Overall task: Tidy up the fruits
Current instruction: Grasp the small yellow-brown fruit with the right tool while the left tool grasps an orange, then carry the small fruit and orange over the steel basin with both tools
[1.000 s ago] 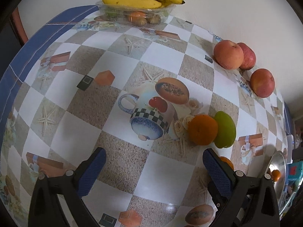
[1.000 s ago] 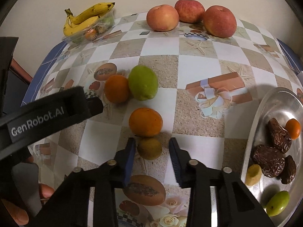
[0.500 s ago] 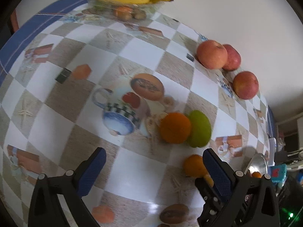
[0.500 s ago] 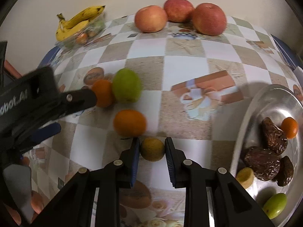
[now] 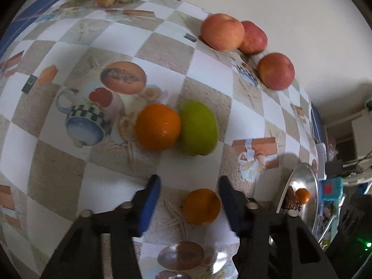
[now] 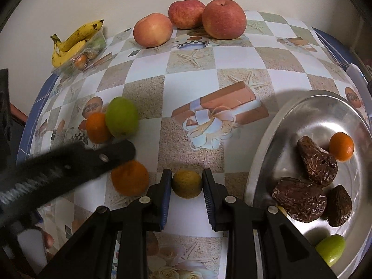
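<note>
My right gripper is shut on a small yellow-green fruit, both pads pressing its sides, just left of the silver plate. My left gripper straddles an orange on the tablecloth. Its jaws are closing; the orange lies against the right pad, with a gap at the left pad. In the right wrist view the left gripper's black finger crosses over that same orange. Farther back, another orange touches a green fruit.
Three apples line the wall. Bananas lie on a clear plastic tray of small fruit at the back left. The plate holds dates, a small orange and a green fruit. The table's blue edge runs along the left.
The left gripper moved toward the near orange, which now sits between its narrowed jaws. The right gripper shut on the small yellow-green fruit and has shifted toward the plate.
</note>
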Tool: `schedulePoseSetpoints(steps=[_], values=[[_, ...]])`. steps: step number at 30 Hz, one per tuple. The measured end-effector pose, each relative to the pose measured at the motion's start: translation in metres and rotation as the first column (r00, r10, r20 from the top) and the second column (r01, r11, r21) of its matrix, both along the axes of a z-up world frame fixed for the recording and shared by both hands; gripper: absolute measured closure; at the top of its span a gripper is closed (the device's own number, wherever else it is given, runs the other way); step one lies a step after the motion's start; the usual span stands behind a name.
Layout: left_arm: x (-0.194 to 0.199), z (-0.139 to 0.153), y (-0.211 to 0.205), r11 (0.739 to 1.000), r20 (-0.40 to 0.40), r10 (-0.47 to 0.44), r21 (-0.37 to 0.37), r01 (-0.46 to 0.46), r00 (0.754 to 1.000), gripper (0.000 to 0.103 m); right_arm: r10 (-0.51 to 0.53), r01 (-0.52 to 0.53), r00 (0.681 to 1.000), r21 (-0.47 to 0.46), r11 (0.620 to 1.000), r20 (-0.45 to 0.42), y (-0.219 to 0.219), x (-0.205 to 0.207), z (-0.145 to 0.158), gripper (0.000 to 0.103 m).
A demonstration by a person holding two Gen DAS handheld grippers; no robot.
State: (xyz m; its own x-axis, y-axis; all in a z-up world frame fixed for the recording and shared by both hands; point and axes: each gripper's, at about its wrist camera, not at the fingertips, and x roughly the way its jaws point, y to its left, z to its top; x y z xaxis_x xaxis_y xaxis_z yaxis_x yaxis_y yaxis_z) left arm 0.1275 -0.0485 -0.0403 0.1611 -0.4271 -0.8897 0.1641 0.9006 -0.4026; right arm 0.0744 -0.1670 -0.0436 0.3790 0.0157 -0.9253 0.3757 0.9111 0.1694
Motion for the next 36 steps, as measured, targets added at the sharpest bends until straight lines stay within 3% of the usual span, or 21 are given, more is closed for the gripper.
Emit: schedulePoseSetpoints(steps=[10,19,29,36], values=[[-0.007,-0.004,-0.001,0.999,-0.075,-0.016,-0.044,0.012,0.997,0.066,-0.005,0.005,1.000,0.005,1.000,0.002,0.000,0.000,0.000,0.075],[-0.005,-0.006,-0.003,0.998,-0.087,0.008,-0.062,-0.013,0.996,0.067,-0.004,0.004,1.000,0.007,1.000,0.002,0.000,-0.001,0.000,0.075],[-0.002,0.015,0.015,0.995,-0.043,0.047,-0.085,-0.050,0.998,0.067,-0.023,0.024,1.000,0.035,0.999,-0.017,-0.005,-0.004,0.004,0.075],[-0.008,0.040,0.007,0.993,0.014,0.025,-0.114,-0.023,1.000,0.067,-0.051,0.051,0.998,0.025,0.998,0.029,-0.016,-0.013,0.035,0.075]])
